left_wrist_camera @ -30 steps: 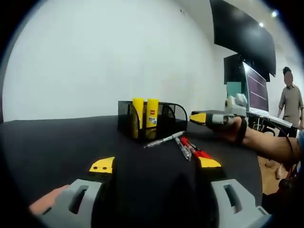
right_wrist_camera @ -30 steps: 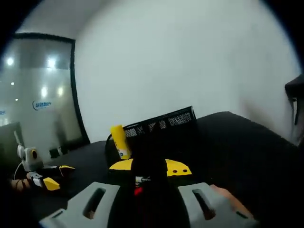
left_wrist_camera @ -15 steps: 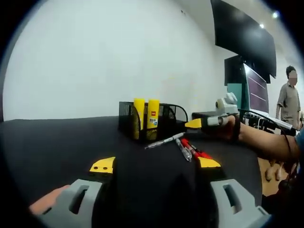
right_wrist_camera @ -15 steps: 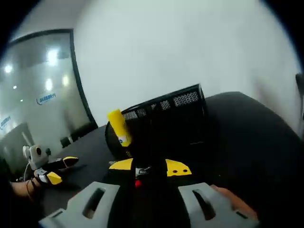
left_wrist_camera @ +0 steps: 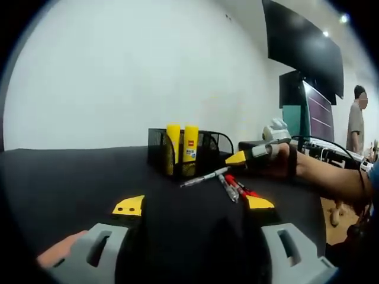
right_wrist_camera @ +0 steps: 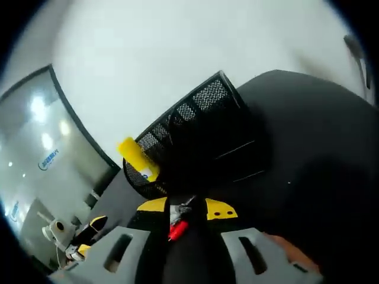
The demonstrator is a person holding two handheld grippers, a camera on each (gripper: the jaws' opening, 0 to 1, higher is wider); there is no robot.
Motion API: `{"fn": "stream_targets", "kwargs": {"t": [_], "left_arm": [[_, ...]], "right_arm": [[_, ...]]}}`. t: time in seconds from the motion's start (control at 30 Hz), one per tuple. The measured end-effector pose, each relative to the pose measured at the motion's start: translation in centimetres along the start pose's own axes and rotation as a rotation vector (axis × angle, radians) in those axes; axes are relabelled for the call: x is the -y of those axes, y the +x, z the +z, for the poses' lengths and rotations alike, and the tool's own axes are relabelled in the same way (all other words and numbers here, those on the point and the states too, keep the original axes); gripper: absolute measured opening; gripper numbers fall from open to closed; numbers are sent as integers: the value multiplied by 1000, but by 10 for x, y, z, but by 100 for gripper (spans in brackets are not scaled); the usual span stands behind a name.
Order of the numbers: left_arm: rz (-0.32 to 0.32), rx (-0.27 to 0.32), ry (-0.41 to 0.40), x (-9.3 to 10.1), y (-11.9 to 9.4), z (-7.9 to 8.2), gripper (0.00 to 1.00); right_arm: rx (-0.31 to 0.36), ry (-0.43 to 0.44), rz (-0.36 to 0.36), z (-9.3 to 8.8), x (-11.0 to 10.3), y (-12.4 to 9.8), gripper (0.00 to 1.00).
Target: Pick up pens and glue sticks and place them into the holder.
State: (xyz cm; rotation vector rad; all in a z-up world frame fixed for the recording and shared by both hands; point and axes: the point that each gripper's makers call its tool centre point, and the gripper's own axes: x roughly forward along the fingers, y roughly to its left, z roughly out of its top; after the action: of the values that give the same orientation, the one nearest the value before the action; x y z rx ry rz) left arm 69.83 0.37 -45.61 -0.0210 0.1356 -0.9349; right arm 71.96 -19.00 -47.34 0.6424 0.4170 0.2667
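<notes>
My right gripper [right_wrist_camera: 180, 208] is clamped on a red pen [right_wrist_camera: 177, 228], its pale cap poking up between the yellow tips, and I am tipping it toward the holder [right_wrist_camera: 195, 139]: a second ago the mesh box sat level and farther off in the right gripper view, now it leans and looms just beyond the tips. Seen from the left gripper view, the right gripper [left_wrist_camera: 244, 156] has slid in from the side to hang just beside the holder [left_wrist_camera: 188, 151], above the loose pens [left_wrist_camera: 228, 180]. That reads to me as the drop about to begin; the pen is not yet over the rim. My left gripper [left_wrist_camera: 192, 205] stays low over the black table [left_wrist_camera: 65, 177], jaws standing apart with nothing between them, unmoved over the second. Two yellow glue sticks [left_wrist_camera: 182, 143] already stand upright in the holder's left compartment, one of them [right_wrist_camera: 137, 157] leaning out in the right gripper view. A silver pen [left_wrist_camera: 204, 175] and red ones lie on the table just before the holder, still to be collected. A person [left_wrist_camera: 356, 124] stands by the screens [left_wrist_camera: 308, 71] far off
</notes>
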Motion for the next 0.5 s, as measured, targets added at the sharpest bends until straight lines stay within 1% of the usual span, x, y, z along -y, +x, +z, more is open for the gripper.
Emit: {"fn": "stream_targets", "kwargs": {"t": [0.07,0.17,0.27,0.3,0.33,0.37,0.5], "left_arm": [[-1,1,-1,0,0,0,60],[0,3,0,0,0,0,59],[0,5,-1,-1,-1,1,59],[0,6,0,-1,-1,1,59],[0,5,-1,-1,-1,1,59],[0,5,-1,-1,-1,1,59],[0,5,0,-1,-1,1,59]], "right_arm": [[-15,14,1,-2,-3,3,17],[-37,30,-2,-2,-1,9,16],[-35,51,11,-2,-2,12,12],[-29,54,12,-2,-2,11,8],[-15,65,19,1,-2,11,8],[-20,73,28,1,-3,11,8],[16,107,84,7,-12,7,5]]}}
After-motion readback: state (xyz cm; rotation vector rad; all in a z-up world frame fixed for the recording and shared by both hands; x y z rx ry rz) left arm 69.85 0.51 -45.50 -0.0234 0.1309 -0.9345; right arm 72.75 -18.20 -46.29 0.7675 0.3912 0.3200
